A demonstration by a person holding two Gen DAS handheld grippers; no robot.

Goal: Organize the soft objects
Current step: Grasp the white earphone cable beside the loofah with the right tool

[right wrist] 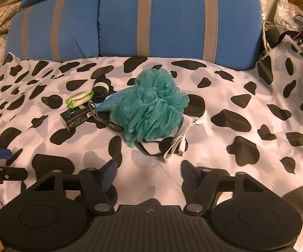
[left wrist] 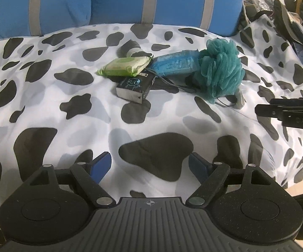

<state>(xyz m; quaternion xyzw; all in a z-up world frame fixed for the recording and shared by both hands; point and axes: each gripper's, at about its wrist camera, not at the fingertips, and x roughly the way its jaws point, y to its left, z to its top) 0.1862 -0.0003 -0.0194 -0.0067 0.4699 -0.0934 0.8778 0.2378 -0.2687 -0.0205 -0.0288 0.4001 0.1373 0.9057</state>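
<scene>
Cow-print bedsheet (right wrist: pixel 246 96), teal loofah (right wrist: pixel 153 107) ahead of empty right claw (right wrist: pixel 149 174)

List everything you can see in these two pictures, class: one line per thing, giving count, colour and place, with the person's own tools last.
Bath puff: one, teal, middle of the bedsheet.
Wipes pack: one, green, left of the puff.
Small box: one, black, in front of the wipes.
Blue packet: one, lying between wipes and puff.
Cable: one, white, by the puff's right side.
Bedsheet: one, white with black patches, under everything.
Pillows: two, blue with grey stripes, behind.
Clutter: several dark items, far right.
Left gripper: jaws open, empty.
Right gripper: jaws open, empty.
</scene>
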